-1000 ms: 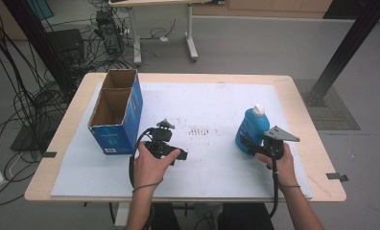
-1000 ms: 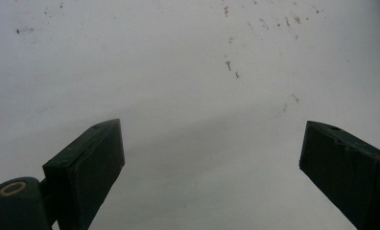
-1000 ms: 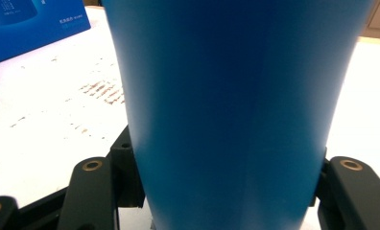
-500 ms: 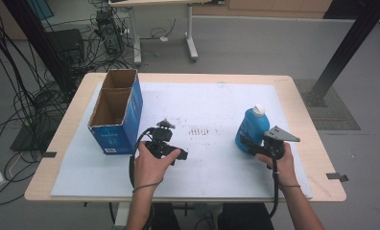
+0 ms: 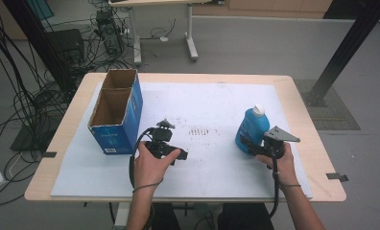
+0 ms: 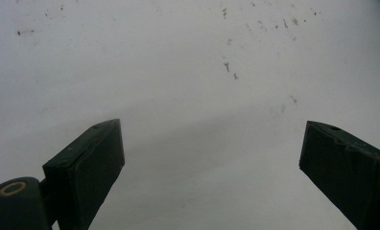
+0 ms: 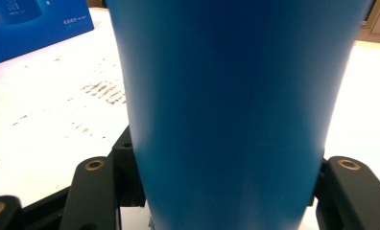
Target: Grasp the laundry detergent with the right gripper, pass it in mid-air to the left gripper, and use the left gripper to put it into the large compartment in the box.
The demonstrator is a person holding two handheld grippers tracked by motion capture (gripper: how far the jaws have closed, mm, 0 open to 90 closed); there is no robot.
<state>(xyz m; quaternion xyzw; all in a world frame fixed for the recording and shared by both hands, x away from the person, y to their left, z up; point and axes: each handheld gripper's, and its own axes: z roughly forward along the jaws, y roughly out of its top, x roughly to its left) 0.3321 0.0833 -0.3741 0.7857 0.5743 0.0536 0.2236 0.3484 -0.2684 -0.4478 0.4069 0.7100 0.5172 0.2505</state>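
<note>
A blue bottle with a white cap stands upright on the white sheet at the right of the table. My right gripper is shut on its lower body. In the right gripper view the bottle sits between the two black jaws, which press on its sides, of my right gripper. My left gripper rests near the middle of the sheet, to the right of the box. In the left gripper view my left gripper has its jaws wide open over bare sheet with nothing between them.
An open blue cardboard box with two compartments stands at the left of the table; its blue side also appears at the top left of the right gripper view. Brown specks mark the sheet's middle. Cables and a stand lie on the floor beyond.
</note>
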